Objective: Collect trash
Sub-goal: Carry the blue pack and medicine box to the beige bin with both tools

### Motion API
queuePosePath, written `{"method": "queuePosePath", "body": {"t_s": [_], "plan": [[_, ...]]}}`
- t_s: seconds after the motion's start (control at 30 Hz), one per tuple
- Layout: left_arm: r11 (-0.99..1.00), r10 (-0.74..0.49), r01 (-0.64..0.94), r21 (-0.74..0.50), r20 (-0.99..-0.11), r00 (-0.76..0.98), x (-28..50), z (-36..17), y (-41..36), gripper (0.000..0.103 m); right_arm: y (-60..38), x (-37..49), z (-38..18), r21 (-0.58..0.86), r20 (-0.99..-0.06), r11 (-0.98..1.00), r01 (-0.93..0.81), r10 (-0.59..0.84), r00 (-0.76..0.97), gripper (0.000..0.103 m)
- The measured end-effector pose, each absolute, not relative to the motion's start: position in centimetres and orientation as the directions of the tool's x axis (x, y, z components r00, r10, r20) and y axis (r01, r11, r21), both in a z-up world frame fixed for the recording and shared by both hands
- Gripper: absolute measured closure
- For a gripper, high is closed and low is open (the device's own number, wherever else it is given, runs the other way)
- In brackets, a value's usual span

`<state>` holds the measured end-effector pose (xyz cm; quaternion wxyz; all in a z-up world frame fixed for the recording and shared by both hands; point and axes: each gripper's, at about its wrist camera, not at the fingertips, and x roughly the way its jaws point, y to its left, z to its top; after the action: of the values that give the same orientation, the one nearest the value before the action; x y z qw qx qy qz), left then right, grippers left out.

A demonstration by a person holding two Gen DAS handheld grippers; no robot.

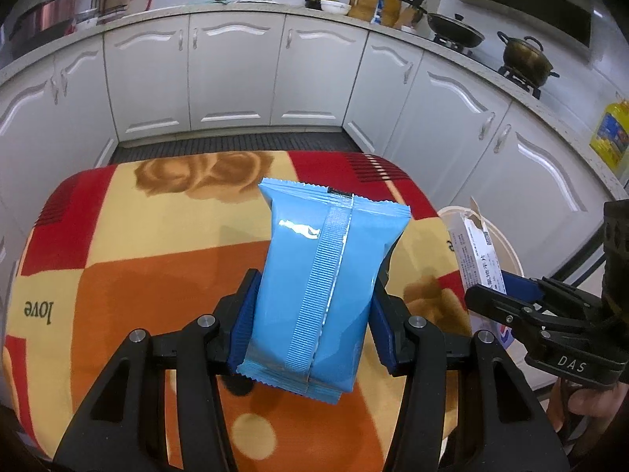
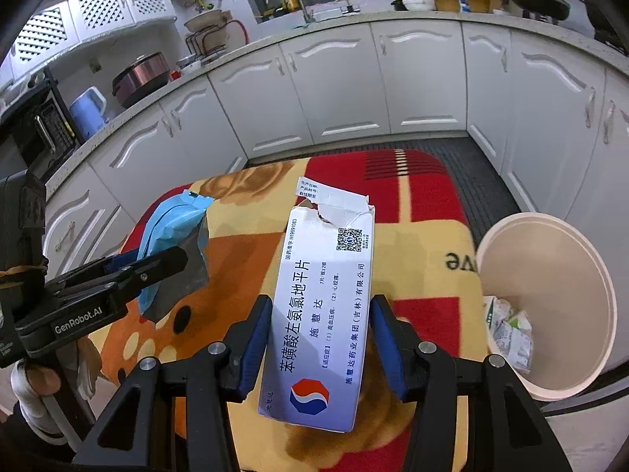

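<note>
The left claw (image 1: pixel 310 310) grips a blue packet (image 1: pixel 322 275) by its sides above the blanket-covered counter (image 1: pixel 137 275) — probably light, puffy and slick. The right claw (image 2: pixel 320 344) grips a torn pill box (image 2: pixel 326 306) — likely thin, crushable card, best held at its long edges — beside the bin (image 2: pixel 550 299).

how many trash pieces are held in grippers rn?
2: blue wrapper clamped in the left gripper, white medicine box in the right gripper. More crumpled trash lies in the bin.

White cabinets (image 1: pixel 236 74), patterned tablecloth (image 1: pixel 137 275) — wok (image 1: pixel 456 31).
</note>
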<state>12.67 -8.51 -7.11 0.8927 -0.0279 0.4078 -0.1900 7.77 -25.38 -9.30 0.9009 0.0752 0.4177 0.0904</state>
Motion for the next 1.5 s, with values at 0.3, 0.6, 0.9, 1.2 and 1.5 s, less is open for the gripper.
{"method": "queuePosePath", "body": {"t_s": [0.3,0.6,0.9,1.2,1.5], "plan": [[0.912,-0.386,0.355,-0.204,-0.717,0.58,12.5,-6.8,-11.5,0.053,-28.1,6.7,-9.0,0.214,-0.731,0.975,-0.053,0.196,0.654,0.054],[0.879,-0.437,0.425,-0.218,-0.724,0.533,12.6,-7.1,-16.5,0.053,-32.3,5.6,-8.9,0.218,-0.729,0.976,0.027,0.144,0.669,0.054],[0.837,-0.484,0.493,-0.239,-0.743,0.462,13.7,-7.9,-22.1,0.053,-37.3,4.8,-9.8,0.226,-0.74,0.966,0.127,0.086,0.667,0.054],[0.8,-0.519,0.531,-0.279,-0.766,0.379,15.3,-9.5,-27.9,0.053,-42.2,5.6,-11.4,0.226,-0.764,0.947,0.226,0.028,0.645,0.054],[0.783,-0.537,0.541,-0.306,-0.772,0.34,17.2,-10.6,-31.8,0.053,-46.1,6.7,-13.1,0.202,-0.79,0.933,0.298,-0.024,0.613,0.054]]}}
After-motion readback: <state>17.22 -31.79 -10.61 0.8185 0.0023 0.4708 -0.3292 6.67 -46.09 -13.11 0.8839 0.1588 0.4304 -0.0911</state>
